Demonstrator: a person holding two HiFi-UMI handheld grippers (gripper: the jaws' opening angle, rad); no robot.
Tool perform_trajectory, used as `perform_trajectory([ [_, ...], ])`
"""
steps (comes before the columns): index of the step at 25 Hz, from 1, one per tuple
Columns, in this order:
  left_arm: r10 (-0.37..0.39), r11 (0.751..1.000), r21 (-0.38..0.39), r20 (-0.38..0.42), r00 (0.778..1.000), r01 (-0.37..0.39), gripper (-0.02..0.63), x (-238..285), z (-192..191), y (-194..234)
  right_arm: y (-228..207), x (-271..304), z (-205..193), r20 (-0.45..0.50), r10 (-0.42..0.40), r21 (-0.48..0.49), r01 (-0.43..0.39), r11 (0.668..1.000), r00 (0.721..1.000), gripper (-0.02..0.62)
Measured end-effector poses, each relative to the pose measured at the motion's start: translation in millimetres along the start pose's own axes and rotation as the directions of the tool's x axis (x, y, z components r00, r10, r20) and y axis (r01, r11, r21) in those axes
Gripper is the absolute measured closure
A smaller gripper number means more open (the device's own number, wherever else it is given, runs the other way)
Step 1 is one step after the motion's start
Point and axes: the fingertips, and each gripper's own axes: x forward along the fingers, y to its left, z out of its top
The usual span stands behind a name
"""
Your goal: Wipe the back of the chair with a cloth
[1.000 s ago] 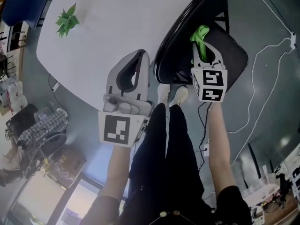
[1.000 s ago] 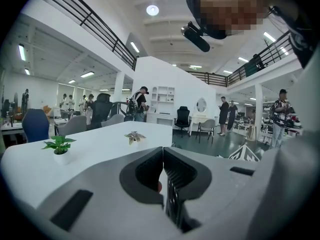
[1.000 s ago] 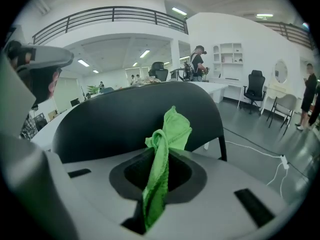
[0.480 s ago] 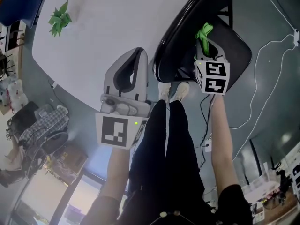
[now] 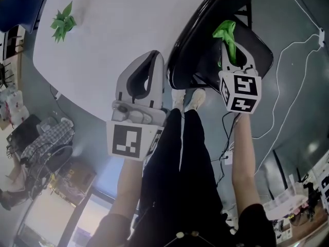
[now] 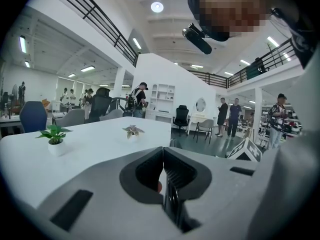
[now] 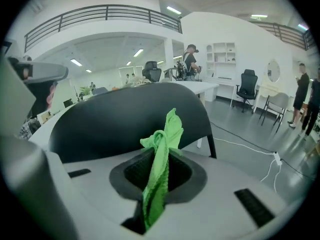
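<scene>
A black chair (image 5: 205, 40) stands pushed up to the white table (image 5: 118, 30); its curved backrest (image 7: 130, 119) fills the middle of the right gripper view. My right gripper (image 5: 232, 49) is shut on a bright green cloth (image 5: 226, 35), whose bunched end (image 7: 165, 134) sticks out past the jaws, close in front of the backrest. I cannot tell whether cloth and backrest touch. My left gripper (image 5: 145, 71) hangs over the table's near edge, jaws closed together with nothing between them (image 6: 164, 176).
Two small potted plants (image 6: 54, 136) (image 6: 132, 130) stand on the white table. A white cable (image 5: 288, 60) trails across the grey floor right of the chair. My legs and shoes (image 5: 186, 103) are between the grippers. Clutter and a checked cloth (image 5: 43, 138) lie at lower left.
My right gripper with the green cloth has shifted right and slightly up along the chair back. The left gripper has hardly moved.
</scene>
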Motion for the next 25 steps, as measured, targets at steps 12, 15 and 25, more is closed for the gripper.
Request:
perform_trajectory([
  [12,-0.026,1.000,0.011,0.040,0.999,0.026,0.600,-11.3,30.5,-5.3,10.3,-47.0,69.1,0.147,-0.012,-0.022,0.016,1.000,0.989,0.546],
  [15,-0.015,1.000,0.008,0.041,0.999,0.015,0.600,-17.3,34.4,-1.2,14.3,-52.1,79.2,0.162,-0.007,-0.035,0.013,0.999,0.987,0.546],
  [25,0.038,0.999,-0.036,0.020,0.999,-0.037,0.600,-22.5,23.5,11.4,5.1,-28.7,78.8,0.132,0.012,-0.065,-0.004,0.998,0.991,0.546],
])
